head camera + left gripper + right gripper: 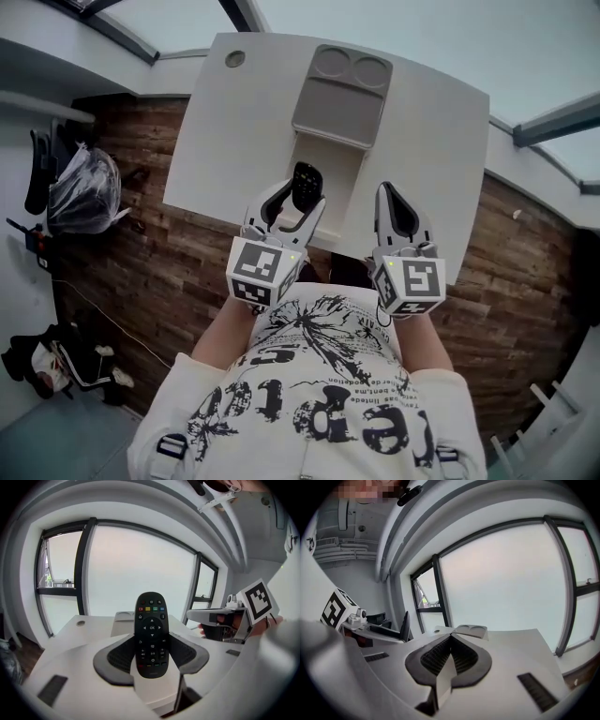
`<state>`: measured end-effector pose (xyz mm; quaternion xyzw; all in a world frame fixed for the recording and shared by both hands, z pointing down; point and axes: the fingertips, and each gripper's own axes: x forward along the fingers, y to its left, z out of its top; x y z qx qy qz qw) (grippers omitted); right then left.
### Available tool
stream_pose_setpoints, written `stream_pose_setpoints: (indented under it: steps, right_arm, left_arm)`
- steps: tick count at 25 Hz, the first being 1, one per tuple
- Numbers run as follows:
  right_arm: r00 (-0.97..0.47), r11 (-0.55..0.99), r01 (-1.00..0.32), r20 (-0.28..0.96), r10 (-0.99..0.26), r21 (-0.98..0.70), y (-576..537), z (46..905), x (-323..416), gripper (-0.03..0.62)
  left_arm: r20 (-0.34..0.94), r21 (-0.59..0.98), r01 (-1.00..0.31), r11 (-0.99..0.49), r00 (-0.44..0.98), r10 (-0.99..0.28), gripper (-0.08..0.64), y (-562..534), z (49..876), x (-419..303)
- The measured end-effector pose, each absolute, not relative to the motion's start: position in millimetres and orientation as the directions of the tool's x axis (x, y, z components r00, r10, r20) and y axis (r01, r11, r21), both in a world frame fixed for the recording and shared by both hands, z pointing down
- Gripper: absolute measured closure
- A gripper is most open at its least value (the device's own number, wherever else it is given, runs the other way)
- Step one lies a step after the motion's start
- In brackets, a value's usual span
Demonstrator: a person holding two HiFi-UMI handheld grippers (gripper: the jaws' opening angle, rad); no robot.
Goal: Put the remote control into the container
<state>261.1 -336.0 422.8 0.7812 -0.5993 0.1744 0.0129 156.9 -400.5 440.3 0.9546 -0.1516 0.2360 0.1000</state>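
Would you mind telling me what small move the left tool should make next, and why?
Probably carry it forward, toward the container. The left tool is shut on the remote control, which in the head view sits over the near edge of the table, short of the container, whose large compartment looks empty. The right tool is shut and holds nothing.

Right gripper [451, 634] — jaws together, empty — container [474, 630] beyond.
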Motion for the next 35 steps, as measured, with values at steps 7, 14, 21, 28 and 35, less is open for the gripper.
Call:
stream_pose_setpoints:
  steps: [7,14,21,28,35]
  right_arm:
    - [0.179,-0.269,-0.937,0.352,-0.919,-0.224,-344.0,453.9,273.7,0.591]
    - [0.177,-0.286,-0.927,0.389,-0.904,-0.243,-360.6,480.2,272.7,0.591]
    - [0.201,-0.331,-0.913,0.443,-0.874,-0.239,-363.4,505.5,267.3,0.591]
    - [0.235,-0.406,-0.880,0.515,-0.824,-0.248,-344.2,531.4,263.2,0.591]
    - [0.276,-0.455,-0.857,0.529,-0.802,-0.242,-335.4,536.0,269.5,0.591]
  left_arm:
    - [0.608,0.092,-0.343,-0.935,0.763,-0.220,0.327,-392.8,485.9,170.1]
    - [0.718,0.110,-0.336,-0.935,0.678,-0.159,0.327,-412.0,545.2,179.9]
    - [0.813,0.160,-0.341,-0.926,0.578,-0.072,0.327,-423.1,599.5,174.9]
    - [0.845,0.225,-0.316,-0.922,0.535,0.023,0.327,-414.5,635.9,177.7]
    - [0.865,0.213,-0.297,-0.931,0.499,0.039,0.327,-416.6,647.7,182.4]
